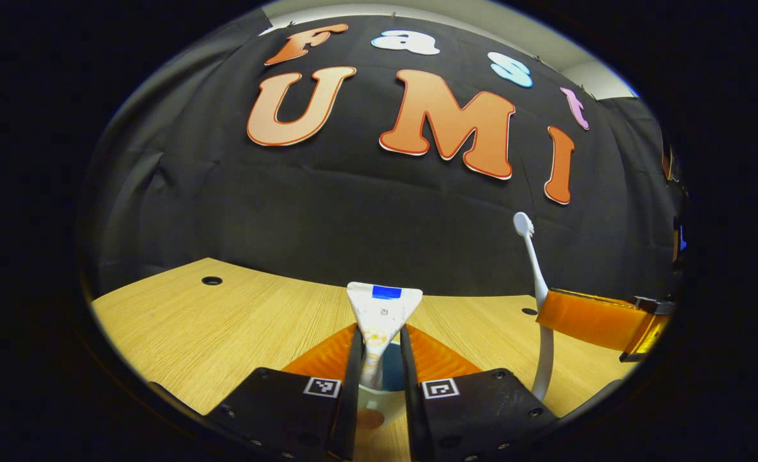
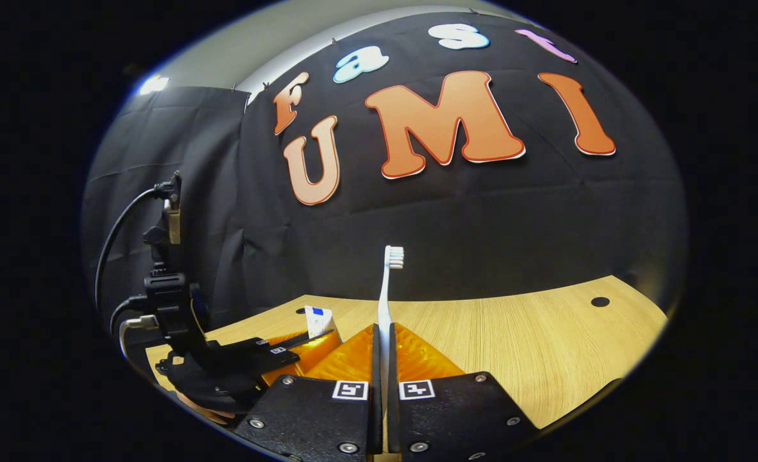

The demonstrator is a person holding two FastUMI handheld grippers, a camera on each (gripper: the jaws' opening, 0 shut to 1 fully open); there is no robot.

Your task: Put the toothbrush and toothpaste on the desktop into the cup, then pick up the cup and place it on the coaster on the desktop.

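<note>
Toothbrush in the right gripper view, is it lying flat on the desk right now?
No. The toothbrush stands upright, bristles at the top, clamped between the fingers of the right gripper above the wooden desk.

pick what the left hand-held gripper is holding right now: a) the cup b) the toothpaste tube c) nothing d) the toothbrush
b: in the left gripper view the left hand-held gripper has both fingers pressed on the toothpaste tube, held upright, while the right hand-held gripper holds the toothbrush.
</note>
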